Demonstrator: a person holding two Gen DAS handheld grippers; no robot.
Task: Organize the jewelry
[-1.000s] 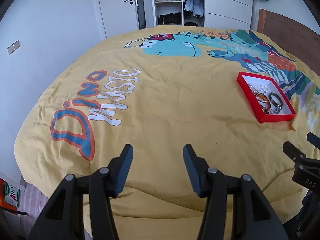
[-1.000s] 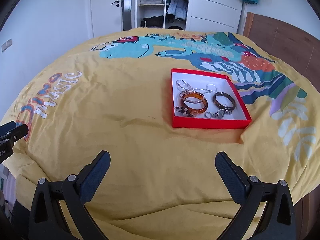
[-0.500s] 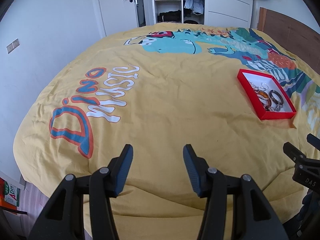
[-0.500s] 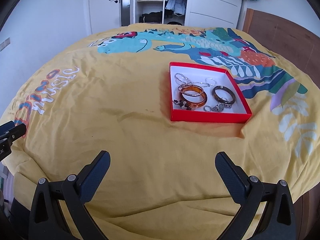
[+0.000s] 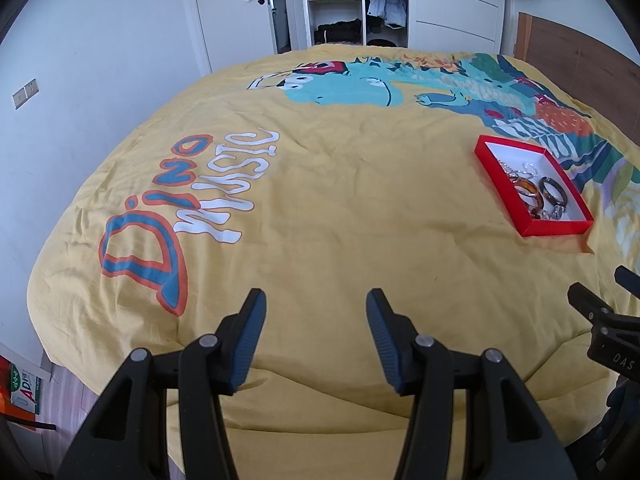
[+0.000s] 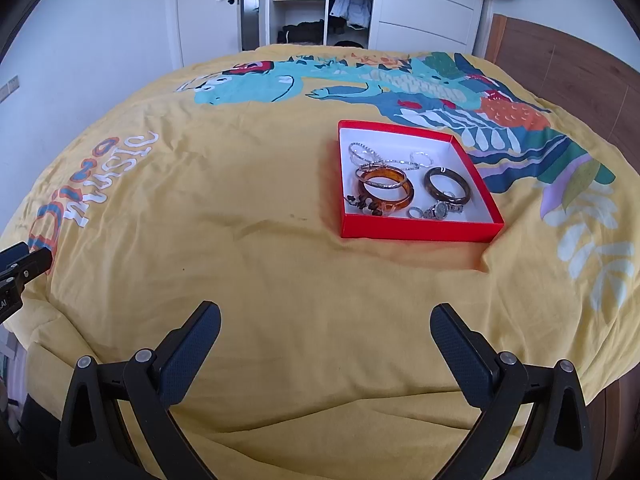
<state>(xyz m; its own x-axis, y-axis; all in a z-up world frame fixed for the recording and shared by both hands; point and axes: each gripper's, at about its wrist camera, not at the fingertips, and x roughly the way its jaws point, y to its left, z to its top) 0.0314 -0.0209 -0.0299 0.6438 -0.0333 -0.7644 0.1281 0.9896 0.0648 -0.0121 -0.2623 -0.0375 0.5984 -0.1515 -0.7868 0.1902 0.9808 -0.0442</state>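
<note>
both claws, left claw (image 5: pixel 316 312) and right claw (image 6: pixel 326 328), gape empty near red box (image 6: pixel 416 230).

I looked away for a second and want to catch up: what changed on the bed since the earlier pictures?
Both grippers tilted slightly, so the red box sits lower in each view. Nothing was taken hold of or let go. The left gripper and right gripper stay open and empty above the yellow bedspread, and the bracelets lie as before.
</note>
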